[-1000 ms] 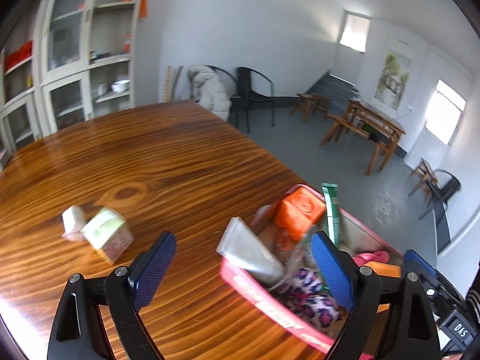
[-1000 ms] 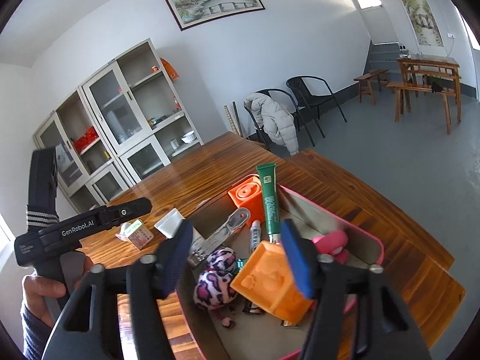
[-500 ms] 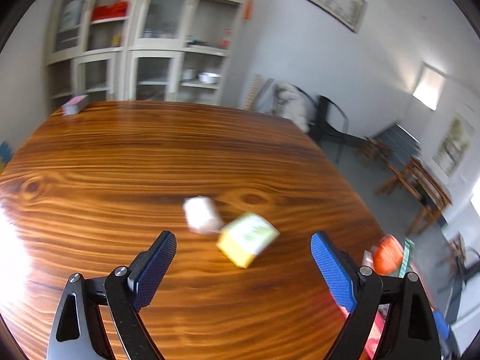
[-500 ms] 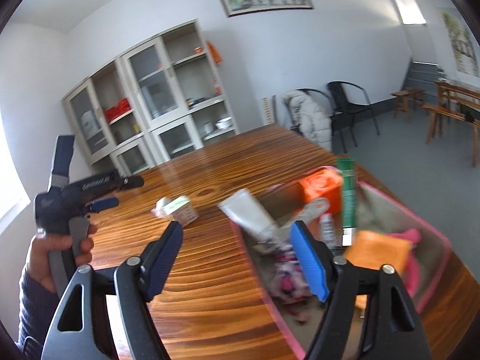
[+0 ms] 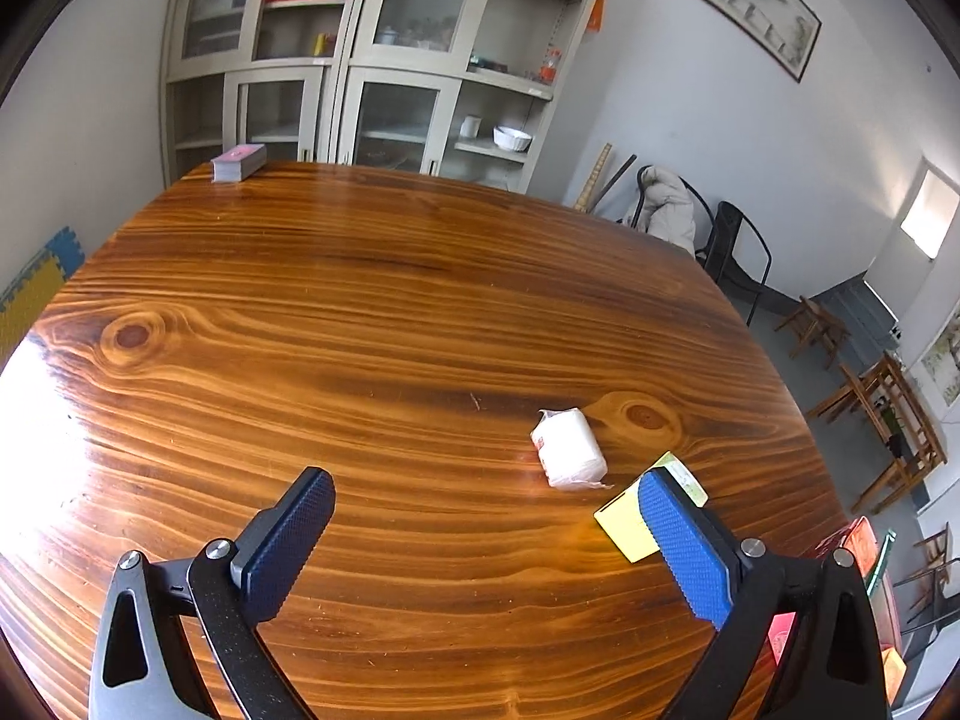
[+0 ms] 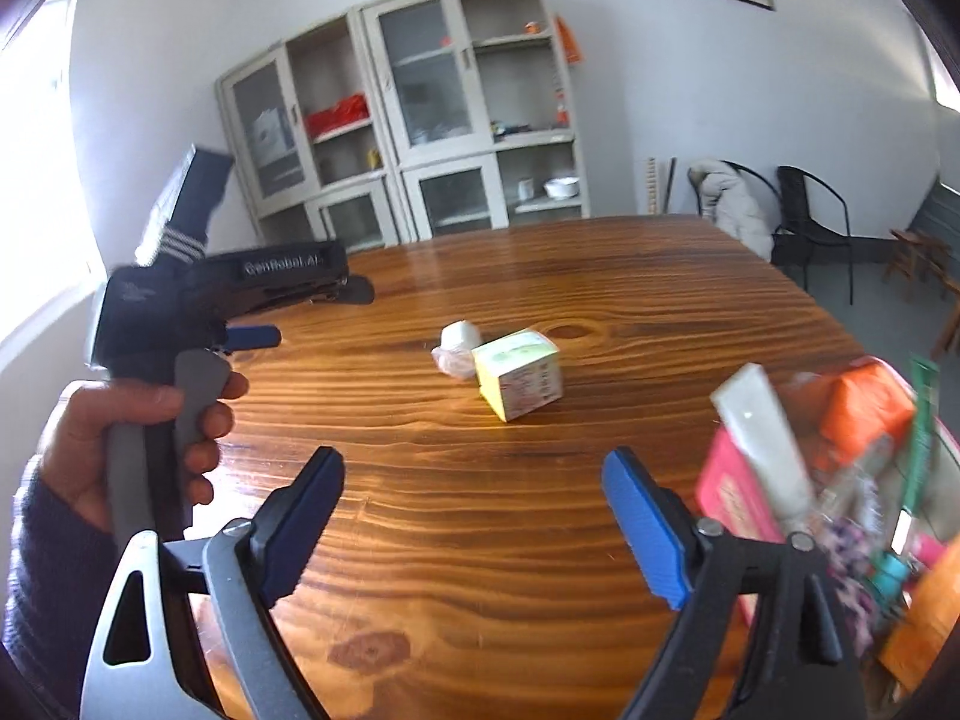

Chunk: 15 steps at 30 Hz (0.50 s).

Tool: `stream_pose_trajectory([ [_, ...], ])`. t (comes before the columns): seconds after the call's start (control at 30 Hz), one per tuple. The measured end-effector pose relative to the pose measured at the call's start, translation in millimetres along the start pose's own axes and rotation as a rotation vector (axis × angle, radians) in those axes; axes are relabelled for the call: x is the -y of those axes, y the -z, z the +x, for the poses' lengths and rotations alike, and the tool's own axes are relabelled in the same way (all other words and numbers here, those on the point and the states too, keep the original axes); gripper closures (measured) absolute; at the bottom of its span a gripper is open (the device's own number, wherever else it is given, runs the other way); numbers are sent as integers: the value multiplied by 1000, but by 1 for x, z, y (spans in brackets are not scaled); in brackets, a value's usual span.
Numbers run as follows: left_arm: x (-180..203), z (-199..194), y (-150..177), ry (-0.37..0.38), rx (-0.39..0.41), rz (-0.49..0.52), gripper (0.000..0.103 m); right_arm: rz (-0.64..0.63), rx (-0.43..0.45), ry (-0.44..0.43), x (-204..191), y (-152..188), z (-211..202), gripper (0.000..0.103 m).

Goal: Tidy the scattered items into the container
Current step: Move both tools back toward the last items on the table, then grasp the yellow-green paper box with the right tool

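While you hold both tools over the table: nothing sits between either pair of pads.
Left gripper point(image 5: 483, 531): your jaws are opening, already spread wide, bare wood between them.
Right gripper point(image 6: 474, 519): your jaws are opening too, nothing in them.
White roll point(image 5: 569, 448): lies on its side on the table, long axis running from upper left to lower right in your left view.
Yellow-green box point(image 6: 521, 381): tilted, one corner toward your right camera, touching the roll; your left gripper's right finger partly hides it.
Pink container point(image 6: 729, 495): at the right table edge, crammed; white tube point(image 6: 765, 441) leans out over its near wall, cap end up.
Left hand point(image 6: 129, 441): wrapped round your left tool's grey trigger.
Table point(image 5: 360, 330): glossy wood grain, glare at left.
Room: glass-door cabinet point(image 5: 384, 54), black chairs, white walls.
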<state>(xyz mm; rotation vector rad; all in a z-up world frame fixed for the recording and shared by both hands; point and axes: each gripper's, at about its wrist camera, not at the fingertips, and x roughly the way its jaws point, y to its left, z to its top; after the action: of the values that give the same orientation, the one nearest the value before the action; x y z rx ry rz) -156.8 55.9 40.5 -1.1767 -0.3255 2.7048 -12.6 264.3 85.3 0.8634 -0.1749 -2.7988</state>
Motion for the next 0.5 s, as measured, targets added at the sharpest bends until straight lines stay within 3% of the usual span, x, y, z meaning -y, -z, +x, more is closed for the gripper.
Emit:
stream_pose_trajectory([
  [0.27,-7,7,-3,-13,-23,-38,1,52,-125,61,18,-22,78,8],
  [0.5,-12,15,-1,-20,-46,-58,1,68,-167,93,31,-39,122,8],
])
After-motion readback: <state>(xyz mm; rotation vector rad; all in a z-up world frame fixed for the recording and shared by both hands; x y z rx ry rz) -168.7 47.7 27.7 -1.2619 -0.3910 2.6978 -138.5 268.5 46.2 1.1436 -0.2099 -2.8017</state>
